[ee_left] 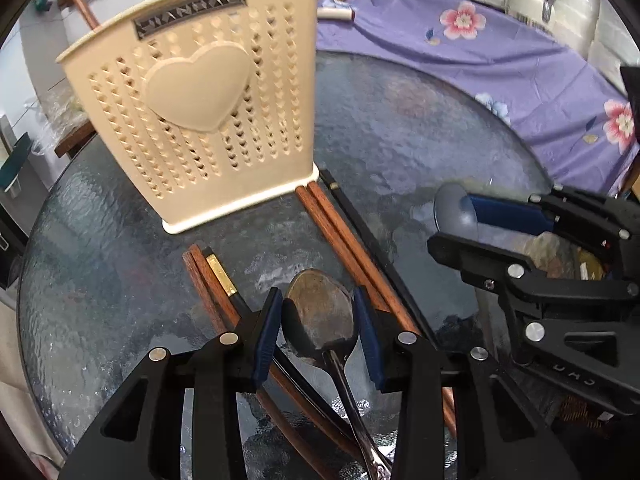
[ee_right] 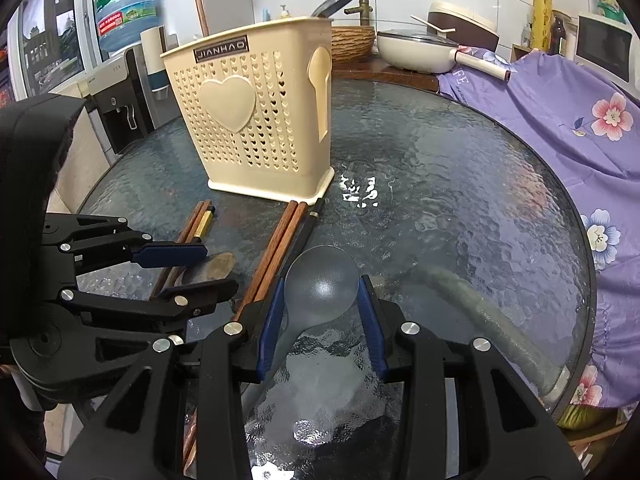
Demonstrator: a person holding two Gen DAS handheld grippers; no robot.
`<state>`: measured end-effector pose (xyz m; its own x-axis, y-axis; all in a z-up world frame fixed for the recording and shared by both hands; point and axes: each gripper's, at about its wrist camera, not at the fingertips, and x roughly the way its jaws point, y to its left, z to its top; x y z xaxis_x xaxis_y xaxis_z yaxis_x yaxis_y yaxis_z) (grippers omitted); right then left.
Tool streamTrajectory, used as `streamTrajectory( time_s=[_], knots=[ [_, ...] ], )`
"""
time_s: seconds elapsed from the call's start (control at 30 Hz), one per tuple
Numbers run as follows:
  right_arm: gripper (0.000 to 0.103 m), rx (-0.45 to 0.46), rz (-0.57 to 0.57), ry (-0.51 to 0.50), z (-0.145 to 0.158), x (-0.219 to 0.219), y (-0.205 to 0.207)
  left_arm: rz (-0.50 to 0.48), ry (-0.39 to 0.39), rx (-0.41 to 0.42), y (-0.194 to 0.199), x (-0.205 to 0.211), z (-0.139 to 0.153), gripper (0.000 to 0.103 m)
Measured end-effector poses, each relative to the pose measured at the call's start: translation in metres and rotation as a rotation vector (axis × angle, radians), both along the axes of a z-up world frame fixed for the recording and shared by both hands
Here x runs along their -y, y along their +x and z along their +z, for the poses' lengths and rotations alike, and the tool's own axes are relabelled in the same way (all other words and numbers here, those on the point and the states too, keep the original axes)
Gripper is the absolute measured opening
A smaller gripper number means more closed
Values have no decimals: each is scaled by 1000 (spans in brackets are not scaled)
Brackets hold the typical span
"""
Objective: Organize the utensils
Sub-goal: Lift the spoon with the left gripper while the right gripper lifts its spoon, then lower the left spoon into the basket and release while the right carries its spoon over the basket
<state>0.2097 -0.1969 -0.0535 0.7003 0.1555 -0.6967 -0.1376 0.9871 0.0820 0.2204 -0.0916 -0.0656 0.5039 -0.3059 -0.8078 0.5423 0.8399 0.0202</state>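
A cream utensil holder (ee_left: pixel 200 120) with a heart stands on the round glass table (ee_left: pixel 420 128); it also shows in the right wrist view (ee_right: pixel 256 120). My left gripper (ee_left: pixel 318 320) is shut on the bowl of a metal spoon (ee_left: pixel 318 312). My right gripper (ee_right: pixel 322 292) is shut on the bowl of a grey plastic spoon (ee_right: pixel 322 282); it shows at the right of the left wrist view (ee_left: pixel 456 224). Brown chopsticks (ee_left: pixel 340 240) and a black chopstick (ee_left: pixel 360 216) lie in front of the holder. Another brown pair (ee_left: pixel 204 280) with a gold-banded black chopstick (ee_left: pixel 222 276) lies left.
A purple floral cloth (ee_right: pixel 560 128) covers the table's far right side. A white pan (ee_right: pixel 416 52), a wicker basket (ee_right: pixel 352 42) and a water dispenser (ee_right: pixel 120 92) stand behind the table. A grey hose (ee_right: pixel 500 320) shows under the glass.
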Motion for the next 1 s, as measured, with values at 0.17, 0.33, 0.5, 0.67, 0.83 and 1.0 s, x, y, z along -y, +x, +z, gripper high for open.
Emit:
streamTrajectory(
  time_s=[0.17,0.33,0.5,0.67,0.83,1.0],
  knots=[
    [38,27,2,12,8,3,-4,33,-70,61,-7,-10,20,36],
    [38,53,12,25,18,5,-9,51,-115,117,-15,-16,37,35],
    [38,76,32,40,29,4,-17,62,-175,166,-29,-27,51,34],
    [38,111,58,42,46,3,-24,69,-239,222,-37,-35,70,34],
    [38,138,75,25,60,0,-30,71,-256,264,-42,-38,83,34],
    [38,155,80,11,69,0,-33,83,-276,292,-43,-41,90,34]
  ],
)
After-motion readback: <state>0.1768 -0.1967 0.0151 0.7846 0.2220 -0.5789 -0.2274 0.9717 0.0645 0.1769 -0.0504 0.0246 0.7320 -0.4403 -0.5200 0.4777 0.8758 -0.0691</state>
